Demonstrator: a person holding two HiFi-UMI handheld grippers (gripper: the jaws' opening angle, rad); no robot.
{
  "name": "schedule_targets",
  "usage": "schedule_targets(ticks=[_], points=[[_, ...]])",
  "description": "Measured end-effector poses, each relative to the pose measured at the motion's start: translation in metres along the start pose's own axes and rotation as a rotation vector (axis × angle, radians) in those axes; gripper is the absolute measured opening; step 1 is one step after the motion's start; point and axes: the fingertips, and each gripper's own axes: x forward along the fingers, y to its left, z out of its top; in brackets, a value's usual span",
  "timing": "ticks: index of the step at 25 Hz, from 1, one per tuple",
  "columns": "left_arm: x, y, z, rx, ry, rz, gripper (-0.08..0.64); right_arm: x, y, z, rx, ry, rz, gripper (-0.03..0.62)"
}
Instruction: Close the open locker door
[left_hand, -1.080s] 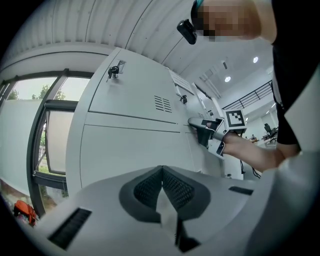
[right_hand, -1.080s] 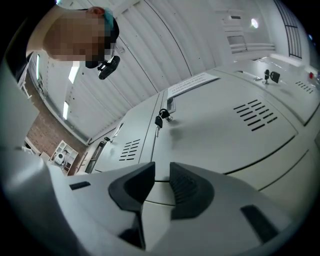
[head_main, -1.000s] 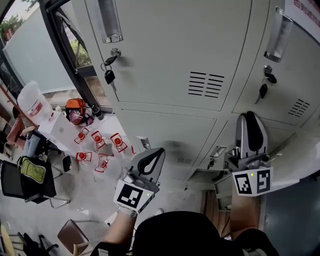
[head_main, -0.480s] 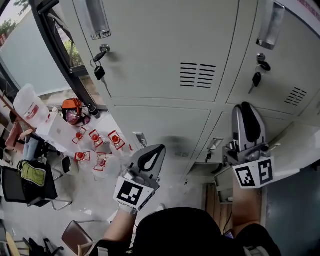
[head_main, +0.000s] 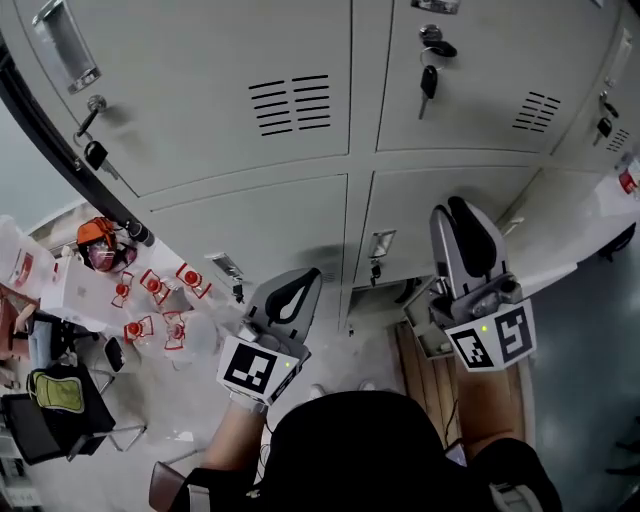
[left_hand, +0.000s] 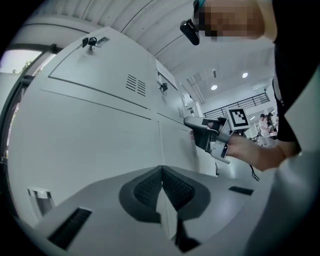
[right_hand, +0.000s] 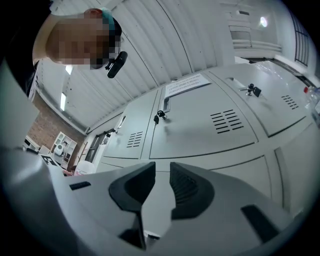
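Grey lockers fill the head view in two rows. At the lower right a pale locker door stands swung out from its compartment. My right gripper points at the lower row just left of that door, and whether it touches is unclear. Its jaws are a little apart with nothing between them. My left gripper is shut and empty in front of the lower left door. The left gripper view also catches the right gripper close to the locker face.
Keys hang from locks on the upper doors. Several red-capped clear containers, an orange bag and a chair with a green bag sit on the floor at the left. Wooden boards lie below the open compartment.
The head view has swung right, so the lockers slid left and up in the picture. Both grippers stay raised before the lower row, the right one now nearer the open door's hinge side.
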Motion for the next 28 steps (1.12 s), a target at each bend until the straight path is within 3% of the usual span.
schedule_targets(ticks=[4,15,20,28], points=[[0.014,-0.023,-0.028,-0.022,0.072,-0.091,0.021,-0.032,-0.006,-0.018,-0.015,0.072,-0.051,0.1],[0.04,-0.095,-0.06,-0.089,0.083,-0.308,0.021,-0.122,-0.007,-0.081,0.009,0.287,-0.197,0.098],[0.04,-0.119,-0.09,-0.119,0.173,-0.375,0.021,-0.156,0.003,-0.11,0.034,0.378,-0.228,0.098],[0.043,-0.146,-0.117,-0.14,0.207,-0.455,0.021,-0.21,0.009,-0.146,0.051,0.501,-0.279,0.098]])
